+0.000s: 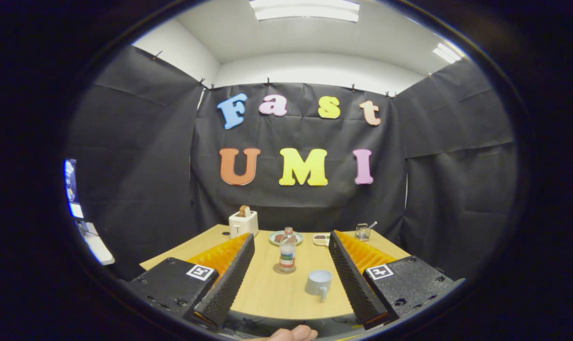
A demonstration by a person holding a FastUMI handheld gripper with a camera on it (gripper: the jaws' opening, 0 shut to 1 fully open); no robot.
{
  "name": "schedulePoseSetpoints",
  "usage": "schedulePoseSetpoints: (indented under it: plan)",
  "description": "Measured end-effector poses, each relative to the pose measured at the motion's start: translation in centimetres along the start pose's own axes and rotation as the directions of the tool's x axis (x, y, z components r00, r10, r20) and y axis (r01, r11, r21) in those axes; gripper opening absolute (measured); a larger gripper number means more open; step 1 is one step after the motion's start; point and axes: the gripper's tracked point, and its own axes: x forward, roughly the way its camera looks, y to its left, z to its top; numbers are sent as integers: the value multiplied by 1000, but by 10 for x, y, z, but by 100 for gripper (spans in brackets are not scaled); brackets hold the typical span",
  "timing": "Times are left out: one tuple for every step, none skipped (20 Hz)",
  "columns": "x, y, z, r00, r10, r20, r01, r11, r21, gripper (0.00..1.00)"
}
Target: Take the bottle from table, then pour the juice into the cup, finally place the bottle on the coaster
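Currently the gripper (291, 274) stands wide open, empty. Juice bottle (287, 250) sits upright on its coaster (284, 269), frame centre, between and beyond the fingers; cup (319, 284) lower right. Probably light, smooth plastic, slippery: grip mid-body at the label.

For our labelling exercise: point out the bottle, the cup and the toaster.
bottle (287, 258): gripper view, on its label band.
cup (318, 282): gripper view, on its outer wall below the rim.
toaster (243, 224): gripper view, on its front face.
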Motion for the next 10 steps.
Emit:
schedulePoseSetpoints:
  plan:
    - [-1,2,0,1000,10,2,-10,1000,17,100]
    - [0,1,-1,1000,16,2,-16,999,30,100]
    - [-2,0,-1,1000,16,3,-16,999,33,100]
    - [-2,-3,-2,1000,9,5,-9,999,30,100]
    - [-3,-7,-4,1000,-1,-2,1,1000,25,100]
    - [-5,-7,-5,1000,-3,-5,4,1000,24,100]
    - [-5,-5,-5,1000,2,-3,-2,1000,28,100]
    - [-5,-4,-5,1000,5,-4,-5,1000,30,100]
    - [-6,-5,-6,1000,3,-5,-3,1000,27,100]
    - [-6,-6,-7,1000,1,-2,-1,1000,24,100]
